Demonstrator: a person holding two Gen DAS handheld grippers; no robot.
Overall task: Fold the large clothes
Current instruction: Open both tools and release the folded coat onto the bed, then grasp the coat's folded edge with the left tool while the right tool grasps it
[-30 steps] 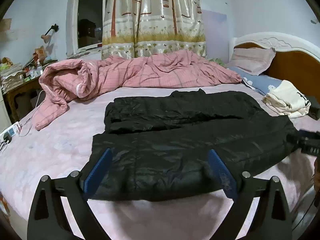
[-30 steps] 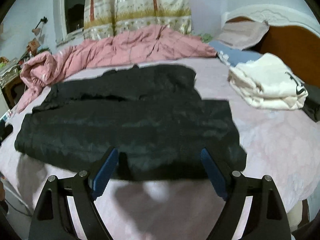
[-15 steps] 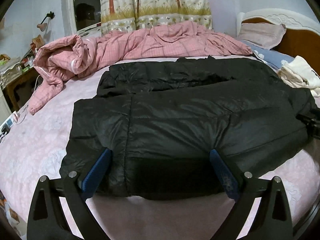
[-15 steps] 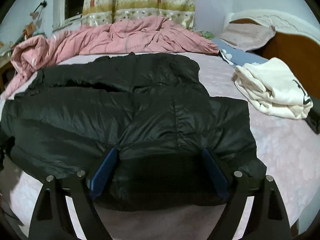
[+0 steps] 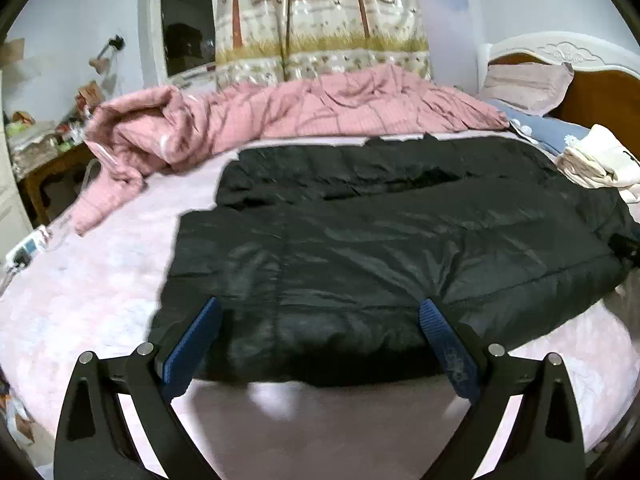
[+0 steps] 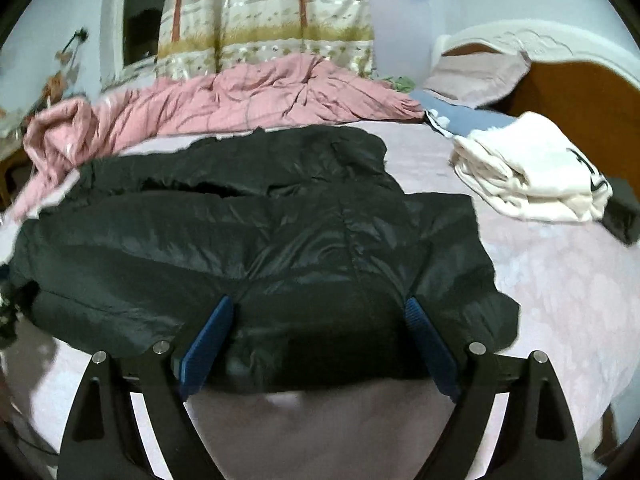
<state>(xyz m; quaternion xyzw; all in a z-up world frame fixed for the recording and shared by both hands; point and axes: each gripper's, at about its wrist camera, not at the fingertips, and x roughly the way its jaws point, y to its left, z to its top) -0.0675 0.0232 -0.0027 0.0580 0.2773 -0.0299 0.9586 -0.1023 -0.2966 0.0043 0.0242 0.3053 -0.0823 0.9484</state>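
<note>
Jacket: the black jacket (image 5: pixel 380 248) lies spread flat on the bed (image 5: pixel 80 280), near edge toward me.
Left gripper (image 5: pixel 318 320): fingers wide, holding nothing, over the near hem.
Right gripper (image 6: pixel 318 316): fingers wide too, empty, over the same hem.
Step, I judge: pinch the hem at both ends together.
Care: grab every layer, lift evenly, fold toward the quilt (image 5: pixel 280 116).

Bare sheet (image 5: pixel 92 280) lies left of the jacket (image 5: pixel 380 248); folded whites (image 6: pixel 532 176) (stacked) crowd its right.
</note>
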